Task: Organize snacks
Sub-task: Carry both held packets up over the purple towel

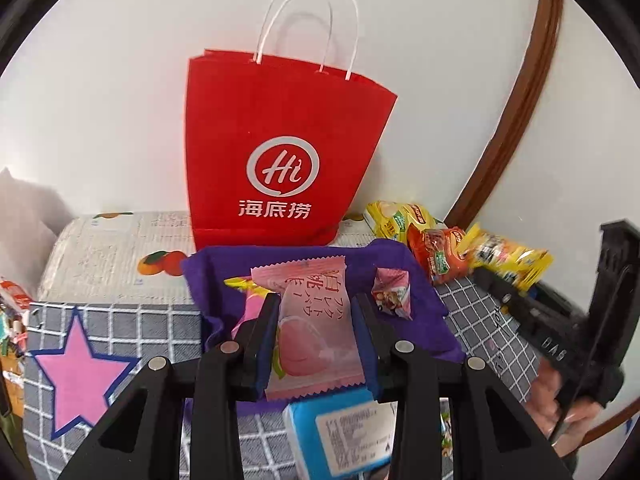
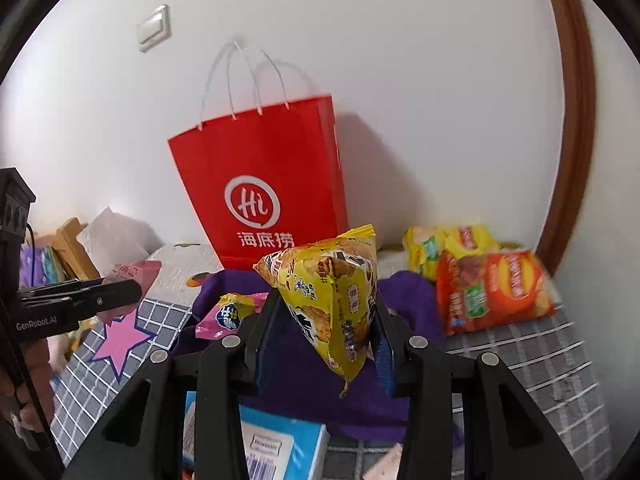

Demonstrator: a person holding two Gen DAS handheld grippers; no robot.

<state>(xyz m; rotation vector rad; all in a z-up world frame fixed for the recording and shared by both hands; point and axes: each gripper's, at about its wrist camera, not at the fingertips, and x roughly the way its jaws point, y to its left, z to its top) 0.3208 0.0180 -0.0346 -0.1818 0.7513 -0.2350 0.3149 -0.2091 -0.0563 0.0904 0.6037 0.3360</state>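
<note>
Left gripper is pinching a pink peach-print snack packet, both blue pads pressing its sides, packet standing upright between the fingers. It is hanging over the near half of the purple felt tray. Inside the tray, right of the packet, a small pink wrapped candy is lying; a yellow-and-pink wrapper is peeking out on the left, mostly hidden behind the left finger.

Right gripper is clamping a yellow triangular snack bag, jaws pressing on both sides, one corner pointing down between the fingers. It is hovering over the same purple felt tray; whether the bag is touching the tray, cannot tell. A pink-and-yellow snack pack is sitting in the tray's left part.

Red paper bag with white handles and "Hi" logo is standing upright against the white wall, right behind the tray. Right of the tray, on the grey grid tablecloth, a yellow chip bag and an orange-red chip bag are lying side by side, touching. A blue box with a white label is sitting at the near edge, under both grippers. A pink star is showing on the cloth on the left.

In the right wrist view the left gripper is showing at the left edge with the pink packet.
</note>
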